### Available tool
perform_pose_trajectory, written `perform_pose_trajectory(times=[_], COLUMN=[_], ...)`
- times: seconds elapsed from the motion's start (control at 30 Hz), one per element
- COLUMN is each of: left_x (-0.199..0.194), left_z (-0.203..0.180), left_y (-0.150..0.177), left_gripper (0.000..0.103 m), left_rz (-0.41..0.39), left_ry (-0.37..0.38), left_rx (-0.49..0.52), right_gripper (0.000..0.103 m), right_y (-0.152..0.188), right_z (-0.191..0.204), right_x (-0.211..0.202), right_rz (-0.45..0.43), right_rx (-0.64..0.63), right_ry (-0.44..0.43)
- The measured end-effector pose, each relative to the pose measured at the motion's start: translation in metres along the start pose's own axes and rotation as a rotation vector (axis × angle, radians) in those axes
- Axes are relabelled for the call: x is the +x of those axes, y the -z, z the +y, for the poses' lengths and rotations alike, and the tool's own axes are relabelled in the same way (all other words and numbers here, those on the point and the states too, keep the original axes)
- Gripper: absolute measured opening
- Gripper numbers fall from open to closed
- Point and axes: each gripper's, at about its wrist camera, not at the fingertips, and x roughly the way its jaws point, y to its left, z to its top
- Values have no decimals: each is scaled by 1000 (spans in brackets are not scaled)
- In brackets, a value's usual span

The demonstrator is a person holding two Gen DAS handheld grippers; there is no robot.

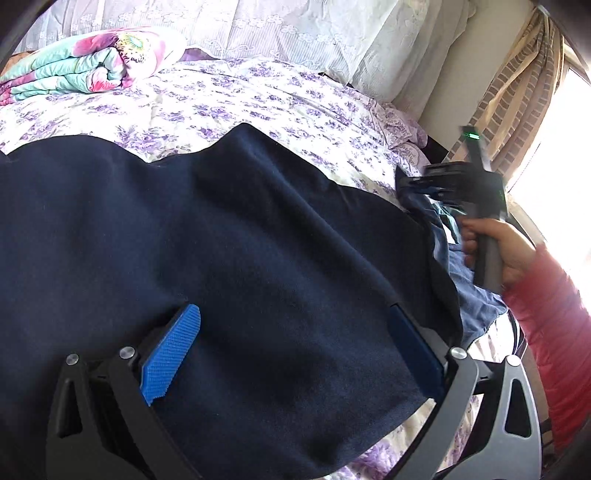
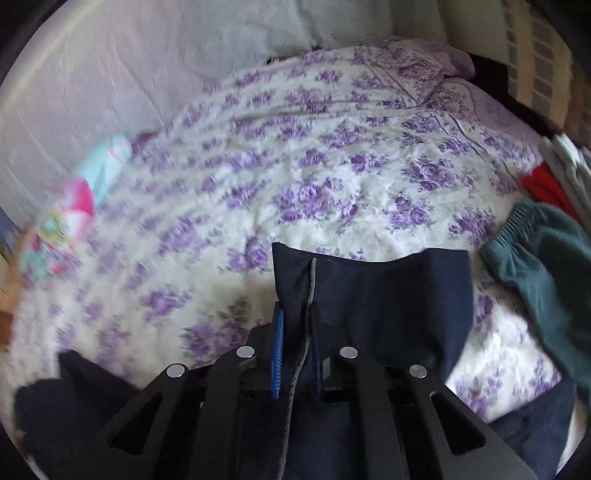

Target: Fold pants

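The navy blue pants [image 1: 229, 236] lie spread over a bed with a purple flowered sheet [image 1: 229, 103]. My left gripper [image 1: 295, 332] is open just above the pants, its blue pads wide apart with cloth between them. My right gripper [image 2: 295, 332] is shut on an edge of the navy pants [image 2: 399, 295], which stands up between its pads. In the left wrist view the right gripper [image 1: 436, 181] is at the pants' right end, held by a hand in a red sleeve.
A folded flowered quilt [image 1: 88, 62] lies at the bed's far left. White lace pillows [image 1: 314, 33] line the headboard. A green garment [image 2: 543, 280] and a red one [image 2: 546, 184] lie to the right. Curtains [image 1: 517, 92] hang at the right.
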Motion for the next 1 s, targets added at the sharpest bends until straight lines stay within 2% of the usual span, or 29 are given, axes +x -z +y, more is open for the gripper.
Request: perform_pose_trajectory(times=[0.1, 0.2, 0.27, 0.33, 0.47, 0.53, 0.57, 0.63, 0.7, 0.73, 0.87, 1.0], left_x=[0, 0, -1, 0, 0, 0, 0, 1, 1, 1, 1, 1], left_z=[0, 1, 2, 2, 2, 2, 1, 1, 1, 1, 2, 1], left_y=[0, 0, 0, 0, -1, -1, -1, -1, -1, -1, -1, -1], left_gripper=[98, 98, 98, 98, 98, 98, 98, 98, 98, 98, 98, 98], left_rz=[0, -2, -4, -4, -2, -1, -1, -1, -1, -1, -2, -4], left_ry=[3, 7, 13, 13, 7, 6, 4, 1, 2, 1, 3, 5], left_rx=[-1, -3, -7, -9, -4, -4, -3, -2, -2, -1, -2, -5], right_gripper=[13, 13, 13, 12, 10, 14, 14, 17, 33, 37, 39, 39], right_y=[10, 36, 59, 87, 124, 132, 135, 141, 144, 147, 157, 156], right_z=[-23, -74, -112, -156, -217, -228, -230, -220, -206, -202, -205, -213], right_x=[-49, -118, -149, -166, -164, -153, -146, -138, -137, -136, -133, -115], right_rz=[-85, -204, -257, -262, -240, -199, -168, -138, -123, -118, -84, -23], right_rx=[46, 154, 229, 324, 455, 493, 524, 518, 487, 489, 547, 591], right_ry=[-106, -226, -252, -261, -239, -291, -344, -390, -405, -413, -420, -385])
